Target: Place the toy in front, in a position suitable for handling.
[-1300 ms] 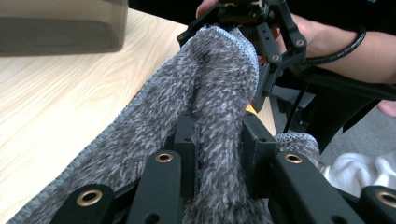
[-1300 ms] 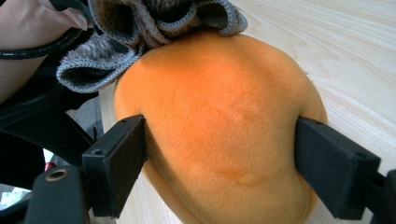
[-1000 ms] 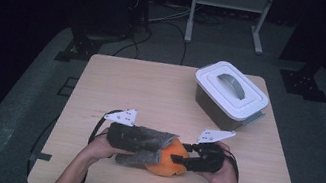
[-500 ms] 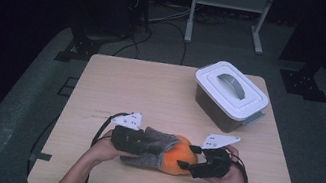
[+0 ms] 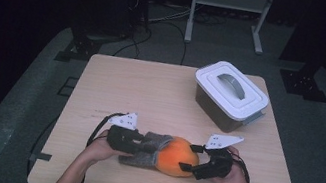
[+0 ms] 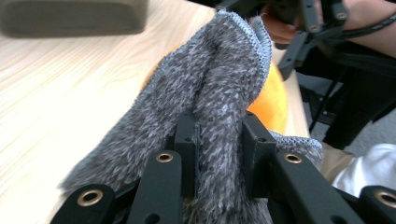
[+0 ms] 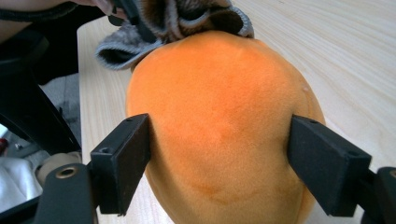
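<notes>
Grey sock (image 6: 219,93) stays clenched in the left tongs (image 6: 219,140); right tongs (image 7: 219,163), jaws just opened, apparently bracket the orange ball (image 7: 219,121); next, pull the sock farther over.

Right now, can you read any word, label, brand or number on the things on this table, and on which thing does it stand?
No readable text: none on the white-lidded plastic box, the orange plush fruit, the grey fuzzy knitted sock or the pale wooden table.

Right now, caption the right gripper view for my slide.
Right gripper jaws, just opening, flank the orange plush fruit; grey sock behind.
</notes>
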`<move>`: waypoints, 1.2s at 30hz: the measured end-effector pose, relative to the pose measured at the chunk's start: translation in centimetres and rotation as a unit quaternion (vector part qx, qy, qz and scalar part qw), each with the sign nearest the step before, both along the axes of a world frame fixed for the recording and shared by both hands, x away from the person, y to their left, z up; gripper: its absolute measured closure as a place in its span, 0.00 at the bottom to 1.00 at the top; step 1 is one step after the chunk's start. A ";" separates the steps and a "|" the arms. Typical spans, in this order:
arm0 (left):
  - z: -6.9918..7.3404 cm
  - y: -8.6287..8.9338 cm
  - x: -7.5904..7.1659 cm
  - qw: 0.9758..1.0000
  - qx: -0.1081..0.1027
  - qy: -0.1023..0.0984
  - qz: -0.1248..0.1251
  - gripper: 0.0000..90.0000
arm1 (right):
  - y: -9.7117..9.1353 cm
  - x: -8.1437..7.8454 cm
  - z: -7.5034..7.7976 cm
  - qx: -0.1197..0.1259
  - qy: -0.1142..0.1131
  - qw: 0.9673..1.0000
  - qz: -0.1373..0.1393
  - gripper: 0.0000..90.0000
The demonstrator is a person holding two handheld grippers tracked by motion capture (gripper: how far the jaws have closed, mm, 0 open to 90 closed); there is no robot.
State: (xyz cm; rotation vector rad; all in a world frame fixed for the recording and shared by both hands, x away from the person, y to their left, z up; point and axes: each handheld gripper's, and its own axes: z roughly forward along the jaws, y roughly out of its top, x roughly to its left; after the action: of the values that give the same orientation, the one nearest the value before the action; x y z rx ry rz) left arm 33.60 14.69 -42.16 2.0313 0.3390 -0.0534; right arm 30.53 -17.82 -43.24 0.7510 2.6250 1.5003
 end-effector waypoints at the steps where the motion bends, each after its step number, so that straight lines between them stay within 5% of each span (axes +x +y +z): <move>1: 0.0 0.1 0.1 1.000 -0.004 0.002 -0.001 0.80 | 0.1 -0.1 0.0 0.000 0.002 1.000 -0.002 0.24; 6: 1.0 -1.2 -0.7 0.999 -0.043 0.001 -0.030 0.80 | 1.1 -0.7 0.1 -0.012 0.003 1.000 0.011 0.24; 10: 1.0 -2.5 -1.4 0.999 -0.005 -0.018 -0.048 0.80 | 1.4 -1.1 0.5 -0.027 -0.008 0.999 0.020 0.24; 14: 0.5 -2.0 -1.2 0.999 -0.009 -0.003 -0.053 0.80 | 0.0 -0.5 1.1 0.003 -0.008 1.000 0.003 0.23; 18: 0.3 -1.7 -1.0 0.999 -0.005 -0.005 -0.050 0.80 | 0.4 -0.1 -0.2 -0.011 0.011 1.000 0.008 0.19; 27: -0.4 -0.1 -0.2 1.000 0.007 0.003 -0.007 0.80 | 0.3 -0.1 -0.6 -0.012 0.027 0.999 0.015 0.19; 33: 1.2 -1.8 -1.1 0.998 -0.037 -0.009 -0.042 0.79 | 1.5 -0.9 -0.4 -0.027 0.008 0.999 0.022 0.19; 36: 1.3 -2.6 -1.4 0.999 -0.008 -0.024 -0.048 0.79 | 2.0 -1.1 -0.3 -0.038 -0.004 0.999 0.026 0.19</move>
State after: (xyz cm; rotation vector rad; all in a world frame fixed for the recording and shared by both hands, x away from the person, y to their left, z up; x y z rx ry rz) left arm 32.17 12.08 -40.81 2.0280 0.2094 -0.0673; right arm 29.43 -15.77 -43.52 0.6741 2.6995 1.4030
